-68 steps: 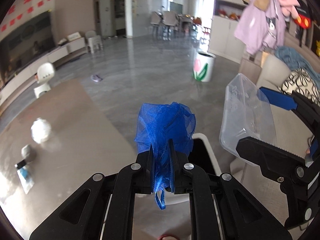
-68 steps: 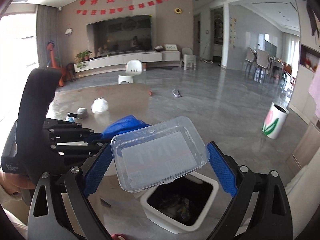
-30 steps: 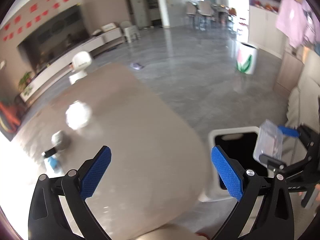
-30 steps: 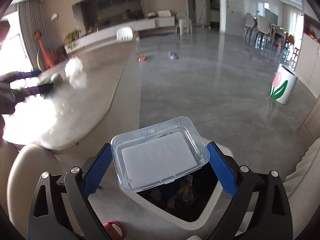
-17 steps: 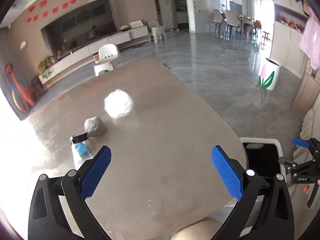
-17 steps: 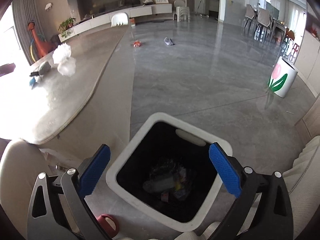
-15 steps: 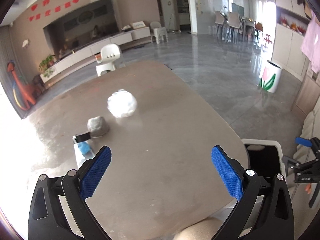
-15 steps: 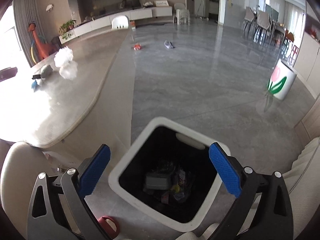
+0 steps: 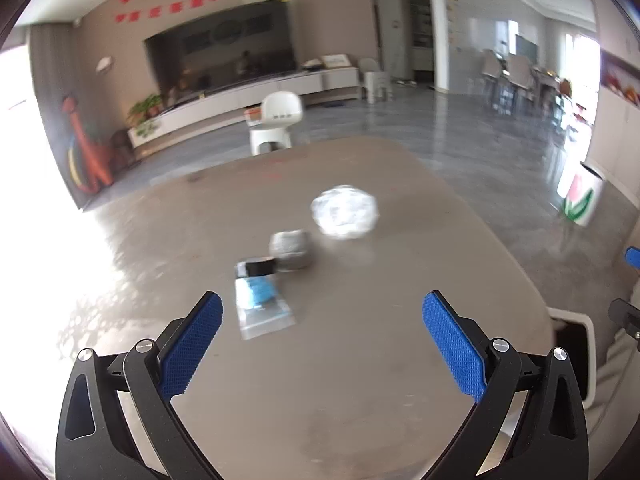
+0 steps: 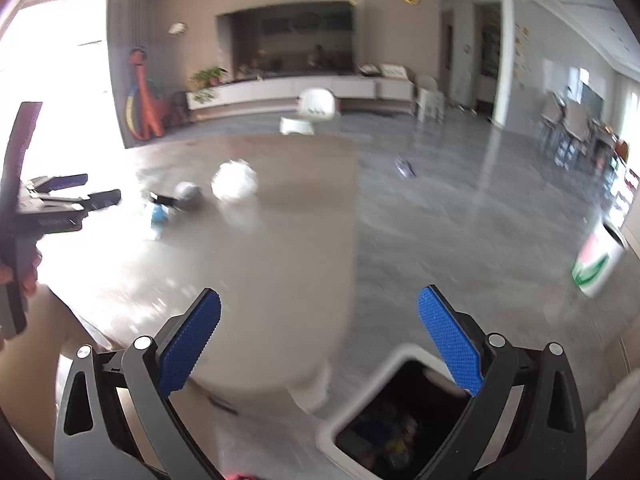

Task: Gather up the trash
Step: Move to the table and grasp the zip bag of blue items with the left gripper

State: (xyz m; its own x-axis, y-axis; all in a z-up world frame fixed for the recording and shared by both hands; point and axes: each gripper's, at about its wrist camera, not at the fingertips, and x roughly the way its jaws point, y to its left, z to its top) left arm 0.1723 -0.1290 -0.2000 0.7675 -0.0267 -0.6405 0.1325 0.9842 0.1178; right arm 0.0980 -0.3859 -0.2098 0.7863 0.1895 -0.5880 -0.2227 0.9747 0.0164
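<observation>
Tools both empty now: left tool (image 9: 322, 342) and right tool (image 10: 319, 338) gape wide, blue net & clear box gone into bin (image 10: 360, 412). Foil ball (image 9: 345, 216), grey wad (image 9: 291, 249), blue packet (image 9: 262, 304) remain on table (image 9: 360, 360), next pickups probably.

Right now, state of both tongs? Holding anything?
Left tongs: open, empty, over the table.
Right tongs: open, empty, above the bin.

Black hand-held gripper (image 9: 322, 344), blue textured pads (image 9: 454, 346), silver screws.
</observation>
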